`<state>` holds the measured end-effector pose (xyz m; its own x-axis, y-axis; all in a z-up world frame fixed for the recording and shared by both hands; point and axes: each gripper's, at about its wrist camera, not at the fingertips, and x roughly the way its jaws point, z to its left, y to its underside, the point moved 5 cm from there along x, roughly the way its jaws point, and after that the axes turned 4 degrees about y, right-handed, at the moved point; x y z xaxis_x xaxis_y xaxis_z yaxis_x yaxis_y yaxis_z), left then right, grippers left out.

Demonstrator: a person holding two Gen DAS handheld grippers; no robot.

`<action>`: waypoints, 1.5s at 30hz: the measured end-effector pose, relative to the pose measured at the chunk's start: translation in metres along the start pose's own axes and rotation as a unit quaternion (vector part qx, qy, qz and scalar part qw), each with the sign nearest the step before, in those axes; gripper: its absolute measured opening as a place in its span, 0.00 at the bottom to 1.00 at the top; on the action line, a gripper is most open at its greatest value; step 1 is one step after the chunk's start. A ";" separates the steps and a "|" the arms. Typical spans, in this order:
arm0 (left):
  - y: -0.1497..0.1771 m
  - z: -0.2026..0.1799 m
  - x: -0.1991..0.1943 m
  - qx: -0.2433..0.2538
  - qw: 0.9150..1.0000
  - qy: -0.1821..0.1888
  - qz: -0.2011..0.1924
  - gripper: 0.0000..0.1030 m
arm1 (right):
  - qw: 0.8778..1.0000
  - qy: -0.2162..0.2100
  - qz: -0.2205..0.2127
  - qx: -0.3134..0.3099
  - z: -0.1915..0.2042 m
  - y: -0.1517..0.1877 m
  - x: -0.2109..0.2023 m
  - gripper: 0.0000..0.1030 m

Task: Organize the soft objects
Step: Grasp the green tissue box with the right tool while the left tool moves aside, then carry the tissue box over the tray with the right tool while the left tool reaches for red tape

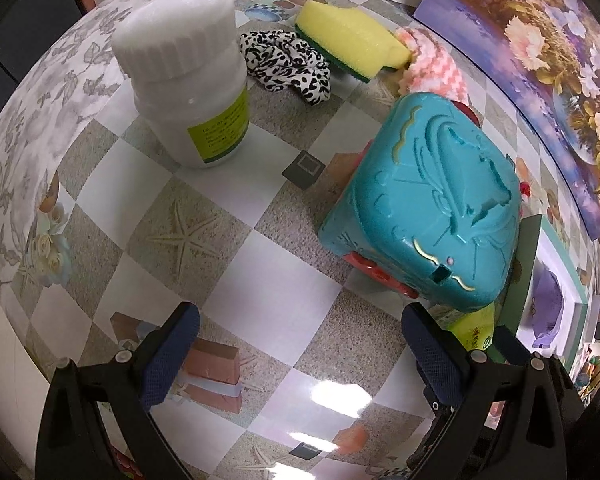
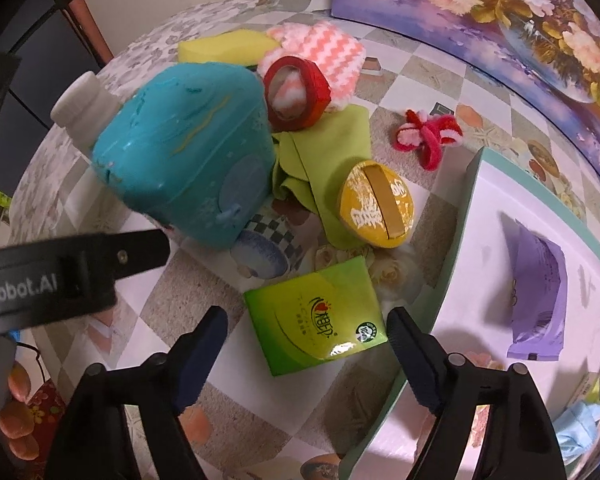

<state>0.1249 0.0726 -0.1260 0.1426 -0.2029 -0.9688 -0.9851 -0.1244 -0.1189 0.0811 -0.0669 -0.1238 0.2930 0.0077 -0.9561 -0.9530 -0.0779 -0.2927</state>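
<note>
Teal case (image 2: 184, 152) hides bottle (image 2: 82, 100).

Both views are evenly and fairly brightly lit from overhead. In the left wrist view white glare patches sit on the glossy tablecloth (image 1: 260, 248) near the bottom. Shadows are soft and short, pooling under the teal box (image 1: 424, 208) and white jar (image 1: 188, 80). Strong fisheye bending curves the checks and darkens the corners. In the right wrist view a dark bar (image 2: 68, 272) at near left is blurred, and the green packet (image 2: 320, 316) carries a small glint.
</note>
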 end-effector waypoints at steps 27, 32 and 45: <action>0.002 -0.005 -0.001 0.008 1.000 -0.002 -0.003 0.98 | 0.999 0.033 -0.005 -0.018 0.010 0.012 -0.006 0.68; 0.001 -0.006 -0.002 0.009 1.000 -0.003 -0.006 0.98 | 1.000 0.018 -0.005 -0.007 0.005 0.009 -0.007 0.67; 0.003 -0.006 -0.005 0.014 1.000 0.006 -0.006 0.98 | 1.000 0.001 -0.008 0.019 -0.011 0.003 -0.018 0.67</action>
<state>0.1217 0.0677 -0.1206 0.1561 -0.2124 -0.9646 -0.9855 -0.1000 -0.1374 0.0741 -0.0785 -0.1069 0.3085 0.0074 -0.9512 -0.9504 -0.0393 -0.3085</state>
